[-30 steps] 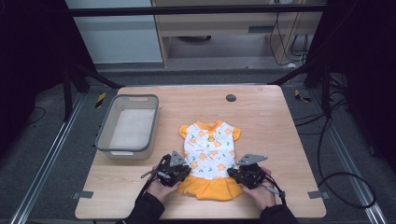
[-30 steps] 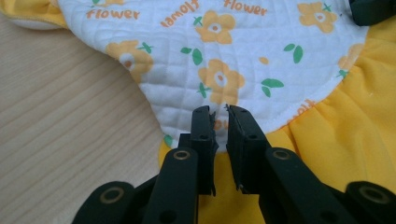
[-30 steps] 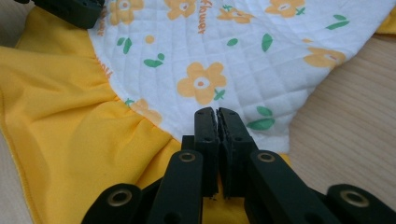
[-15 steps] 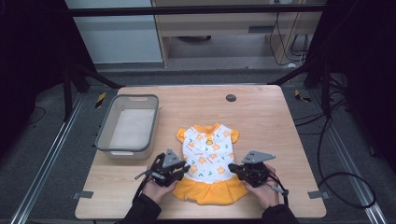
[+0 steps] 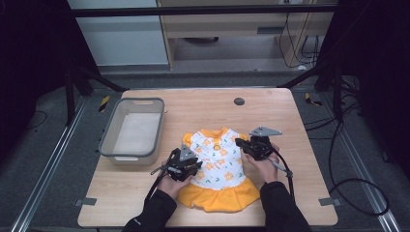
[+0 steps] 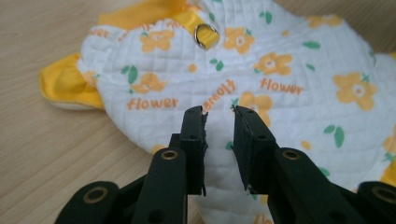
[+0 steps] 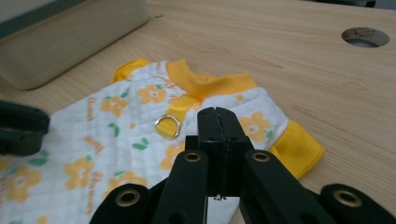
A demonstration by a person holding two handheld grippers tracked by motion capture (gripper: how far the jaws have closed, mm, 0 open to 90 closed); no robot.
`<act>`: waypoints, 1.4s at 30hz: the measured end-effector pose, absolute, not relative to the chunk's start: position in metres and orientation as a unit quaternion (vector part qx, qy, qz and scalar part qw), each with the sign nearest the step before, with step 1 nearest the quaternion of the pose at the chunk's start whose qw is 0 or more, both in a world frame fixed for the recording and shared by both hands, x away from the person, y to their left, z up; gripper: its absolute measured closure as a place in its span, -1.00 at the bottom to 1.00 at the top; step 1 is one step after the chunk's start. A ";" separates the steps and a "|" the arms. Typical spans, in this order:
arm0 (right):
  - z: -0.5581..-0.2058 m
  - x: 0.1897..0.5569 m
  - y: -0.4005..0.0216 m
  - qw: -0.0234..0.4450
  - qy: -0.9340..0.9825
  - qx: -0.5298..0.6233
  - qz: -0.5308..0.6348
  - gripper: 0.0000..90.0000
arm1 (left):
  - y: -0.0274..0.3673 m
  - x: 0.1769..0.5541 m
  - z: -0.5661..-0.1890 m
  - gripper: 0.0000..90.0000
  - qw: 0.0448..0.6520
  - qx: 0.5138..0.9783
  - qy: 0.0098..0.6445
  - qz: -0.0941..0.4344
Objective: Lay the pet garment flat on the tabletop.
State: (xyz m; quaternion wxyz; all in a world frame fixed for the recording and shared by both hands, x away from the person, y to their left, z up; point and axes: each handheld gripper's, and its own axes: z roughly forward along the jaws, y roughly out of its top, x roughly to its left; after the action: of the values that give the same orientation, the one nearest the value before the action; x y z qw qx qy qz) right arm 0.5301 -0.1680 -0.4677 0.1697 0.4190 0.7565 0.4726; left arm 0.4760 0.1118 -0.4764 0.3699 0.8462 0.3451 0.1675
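Yellow-and-white flowered dress [image 5: 217, 169] lying flat on wooden counter [image 5: 300, 145], not yet folded or put in grey bin [image 5: 133, 130]. Left hand-held gripper [image 6: 219, 114] slightly parted over cloth, having just opened; right hand-held gripper [image 7: 218, 116] closed, apparently empty. Hem partly hidden by hands.

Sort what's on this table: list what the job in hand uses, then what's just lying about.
In use: flowered dress, left gripper, right gripper.
Lying about: grey bin, round hole in the tabletop.
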 end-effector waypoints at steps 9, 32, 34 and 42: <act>-0.502 0.559 -0.153 0.180 0.777 0.431 0.421 1.00 | 0.112 0.477 -0.496 0.62 0.351 0.859 0.338 0.159; -0.499 0.565 -0.149 0.223 0.776 0.444 0.389 0.98 | 0.119 0.451 -0.488 0.40 0.373 0.863 0.302 0.158; -0.491 0.559 -0.151 0.221 0.773 0.436 0.404 0.92 | 0.124 0.449 -0.481 0.35 0.385 0.856 0.302 0.166; -0.458 0.522 -0.168 0.224 0.753 0.420 0.453 0.53 | 0.159 0.441 -0.463 0.14 0.414 0.825 0.334 0.188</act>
State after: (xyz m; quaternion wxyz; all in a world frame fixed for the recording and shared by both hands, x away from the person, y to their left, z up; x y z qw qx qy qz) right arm 0.5219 -0.1684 -0.4576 0.2245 0.4203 0.7534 0.4532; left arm 0.4408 0.1587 -0.4635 0.4143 0.8255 0.3344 0.1876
